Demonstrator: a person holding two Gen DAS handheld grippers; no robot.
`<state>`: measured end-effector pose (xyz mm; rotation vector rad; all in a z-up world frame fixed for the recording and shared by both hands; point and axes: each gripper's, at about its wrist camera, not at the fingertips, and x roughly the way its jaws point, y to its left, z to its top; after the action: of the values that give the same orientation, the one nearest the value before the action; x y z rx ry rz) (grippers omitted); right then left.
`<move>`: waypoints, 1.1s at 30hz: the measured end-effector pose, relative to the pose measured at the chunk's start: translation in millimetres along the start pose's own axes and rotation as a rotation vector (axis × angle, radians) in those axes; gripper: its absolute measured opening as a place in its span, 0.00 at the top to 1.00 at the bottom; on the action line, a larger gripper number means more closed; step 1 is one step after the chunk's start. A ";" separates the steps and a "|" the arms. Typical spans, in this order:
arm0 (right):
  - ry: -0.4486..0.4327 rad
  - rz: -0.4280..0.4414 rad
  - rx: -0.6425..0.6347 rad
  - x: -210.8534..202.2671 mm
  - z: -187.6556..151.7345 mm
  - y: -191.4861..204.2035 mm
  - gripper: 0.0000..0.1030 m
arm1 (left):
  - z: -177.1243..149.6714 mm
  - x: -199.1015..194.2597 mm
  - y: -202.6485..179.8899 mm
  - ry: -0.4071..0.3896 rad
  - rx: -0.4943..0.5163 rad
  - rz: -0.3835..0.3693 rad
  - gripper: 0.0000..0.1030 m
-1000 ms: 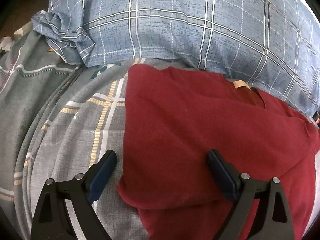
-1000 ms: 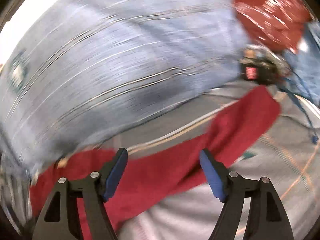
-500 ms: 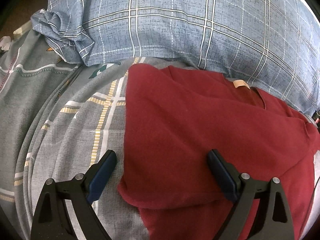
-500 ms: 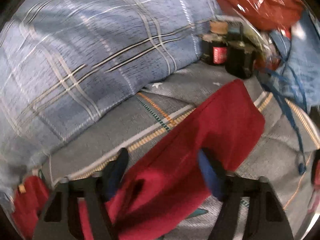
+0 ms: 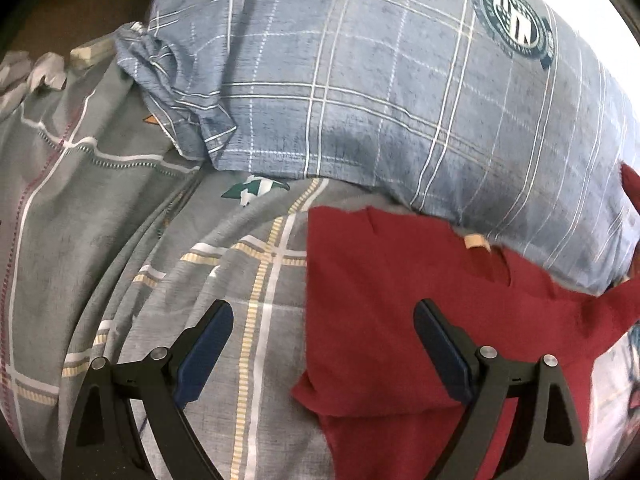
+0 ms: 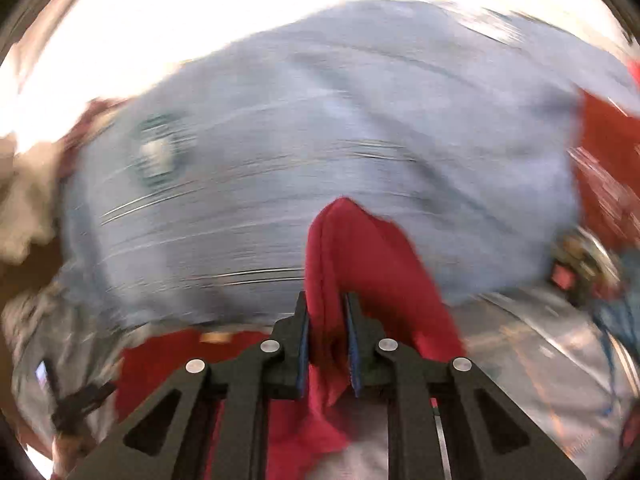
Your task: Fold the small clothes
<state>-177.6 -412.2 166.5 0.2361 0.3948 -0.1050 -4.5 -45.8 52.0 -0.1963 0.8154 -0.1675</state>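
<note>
The right gripper [image 6: 326, 344], its jaws having just been closing, is pinching the soft dark-red knit garment [image 6: 360, 248]; carrying that fold across evenly would suit, while the left gripper [image 5: 324, 344] is hanging open above it.

Blue plaid pillow [image 5: 400, 112] fills 12 to 2 o'clock in left wrist view, round dark-green emblem [image 5: 516, 28] at 1 o'clock; pillowcase open end bunched at 10 o'clock; grey bedsheet [image 5: 120, 240] with white and yellow stripes from 7 to 10 o'clock, small green print [image 5: 252, 190] on it touching the pillow's lower edge; white crumpled bits [image 5: 44, 74] at far 10 o'clock. Right wrist view blurred: same pillow across centre; dark clutter [image 6: 580, 268] at 3 o'clock, too smeared to identify.
</note>
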 end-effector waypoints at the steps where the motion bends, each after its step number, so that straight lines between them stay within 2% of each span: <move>1: 0.015 0.060 -0.038 7.3 -4.1 24.3 0.85 | -0.6 -2.0 1.8 -0.003 -0.003 -0.005 0.11; 4: 0.095 0.194 -0.105 43.7 -31.9 81.8 0.85 | 2.0 -5.3 3.7 -0.024 0.001 -0.019 0.11; 6: 0.162 0.242 -0.132 72.5 -59.2 108.9 0.85 | 2.2 -5.5 4.6 -0.043 0.004 -0.020 0.11; 8: 0.279 0.274 -0.155 114.3 -98.4 134.6 0.84 | 3.0 -2.3 4.4 -0.040 0.006 -0.026 0.11; 10: 0.406 0.270 -0.170 145.6 -132.4 149.3 0.76 | 3.6 1.9 4.5 -0.031 0.001 -0.029 0.11; 11: 0.457 0.261 -0.173 153.9 -143.9 151.6 0.67 | 3.6 3.3 4.8 -0.024 -0.004 -0.040 0.11; 13: 0.430 0.281 -0.161 142.0 -151.6 148.5 0.65 | 5.7 5.6 3.5 -0.017 -0.014 -0.059 0.11; 14: 0.403 0.289 -0.145 129.2 -149.6 143.2 0.55 | 6.0 5.0 1.2 -0.019 -0.013 -0.078 0.11; 15: 0.376 0.294 -0.123 114.2 -146.6 136.2 0.40 | 6.3 4.9 -1.8 -0.022 -0.008 -0.094 0.10; 17: 0.290 0.293 -0.078 85.5 -143.0 116.3 0.26 | 4.9 6.2 -9.8 -0.020 0.013 -0.129 0.10; 18: 0.245 0.277 -0.059 72.7 -141.6 105.3 0.24 | 3.7 7.6 -13.9 -0.013 0.026 -0.144 0.10; 21: 0.153 0.193 0.002 51.1 -138.6 67.2 0.24 | 2.1 14.5 -29.5 0.006 0.089 -0.168 0.10; 24: 0.132 0.134 0.137 55.8 -136.3 30.1 0.23 | 5.8 23.5 -47.7 0.003 0.165 -0.144 0.11; 27: 0.141 0.168 0.326 65.2 -135.8 -10.1 0.22 | 15.3 41.2 -72.5 0.013 0.266 -0.129 0.11; 30: 0.134 0.144 0.357 67.2 -133.6 -26.4 0.22 | 26.6 73.8 -92.1 0.082 0.328 -0.102 0.12; 31: 0.131 0.138 0.352 67.4 -132.1 -27.8 0.22 | 29.0 83.7 -96.2 0.107 0.332 -0.104 0.14; 32: 0.132 0.137 0.349 66.2 -130.1 -30.1 0.22 | 31.4 95.7 -100.1 0.145 0.327 -0.118 0.25; 33: 0.133 0.141 0.346 66.6 -127.4 -30.9 0.22 | 33.0 105.5 -101.1 0.187 0.314 -0.140 0.42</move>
<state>-167.9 -414.2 19.8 0.6137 0.4899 -0.0181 83.6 -163.7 23.9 0.0601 0.9497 -0.4473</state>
